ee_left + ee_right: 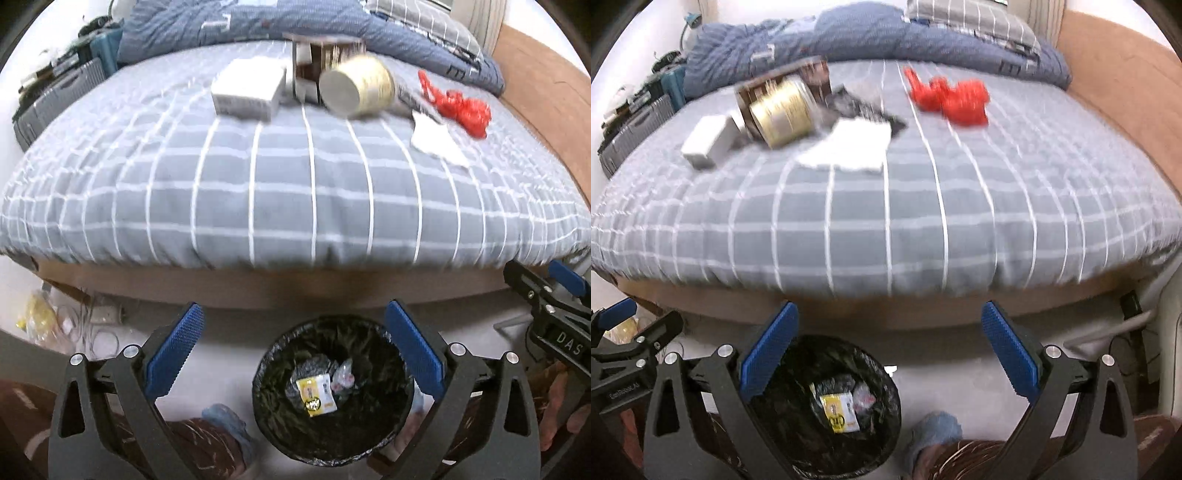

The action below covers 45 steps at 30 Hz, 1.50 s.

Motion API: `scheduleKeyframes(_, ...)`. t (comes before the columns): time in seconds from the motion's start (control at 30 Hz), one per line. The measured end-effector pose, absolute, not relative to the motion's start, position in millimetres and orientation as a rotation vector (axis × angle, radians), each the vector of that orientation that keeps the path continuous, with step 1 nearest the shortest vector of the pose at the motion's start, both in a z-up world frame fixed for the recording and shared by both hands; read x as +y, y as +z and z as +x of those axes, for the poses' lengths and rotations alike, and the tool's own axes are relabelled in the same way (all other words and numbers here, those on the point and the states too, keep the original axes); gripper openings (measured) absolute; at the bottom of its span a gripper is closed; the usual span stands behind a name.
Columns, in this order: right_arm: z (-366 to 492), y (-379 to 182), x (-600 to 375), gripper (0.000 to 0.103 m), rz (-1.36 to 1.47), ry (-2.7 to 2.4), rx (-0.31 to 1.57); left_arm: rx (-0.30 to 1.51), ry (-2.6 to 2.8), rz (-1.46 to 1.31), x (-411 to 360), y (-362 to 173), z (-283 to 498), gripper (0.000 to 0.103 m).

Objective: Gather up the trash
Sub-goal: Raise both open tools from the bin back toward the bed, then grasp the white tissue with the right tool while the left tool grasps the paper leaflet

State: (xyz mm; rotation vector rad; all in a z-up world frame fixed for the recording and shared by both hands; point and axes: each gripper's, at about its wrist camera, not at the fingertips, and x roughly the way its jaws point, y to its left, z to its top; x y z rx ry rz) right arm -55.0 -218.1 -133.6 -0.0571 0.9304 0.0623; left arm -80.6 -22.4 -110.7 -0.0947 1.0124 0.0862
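Now | step: between pickups | left tool [293, 347] and right tool [890, 347] gaped wide, empty | bin [273, 350] at six o'clock held wrappers | next: can [360, 86], twelve o'clock on bed [258, 192].

text: "DAS" | on: right gripper [561, 343] body, white letters | other print: unreadable

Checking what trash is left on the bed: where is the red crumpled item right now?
The red crumpled item lies on the grey checked bed, toward its far right in both wrist views, just right of the white paper sheet and away from the gold can.
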Motion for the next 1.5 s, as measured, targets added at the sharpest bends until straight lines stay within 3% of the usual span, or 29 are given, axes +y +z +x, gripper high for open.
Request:
scheduleKeyframes(0.53, 6, -76, -201, 0.095, -0.032, 0.094, 0.847, 0.917, 0.155, -0.115, 25, -54, -15, 0.097)
scheduleKeyframes(0.93, 91, -105, -197, 0.095, -0.012, 0.079, 0.919, 0.937, 0.141, -0.092, 46, -68, 73, 0.097)
scheduleKeyframes(1.27, 130, -138, -187, 0.084, -0.001, 0.081, 0.997, 0.972, 0.119, -0.091, 51, -90, 123, 0.095)
scheduleKeyframes(1.5, 140, -145, -187, 0.068, 0.019, 0.082, 1.027, 0.984, 0.102, -0.091, 53, -96, 138, 0.084)
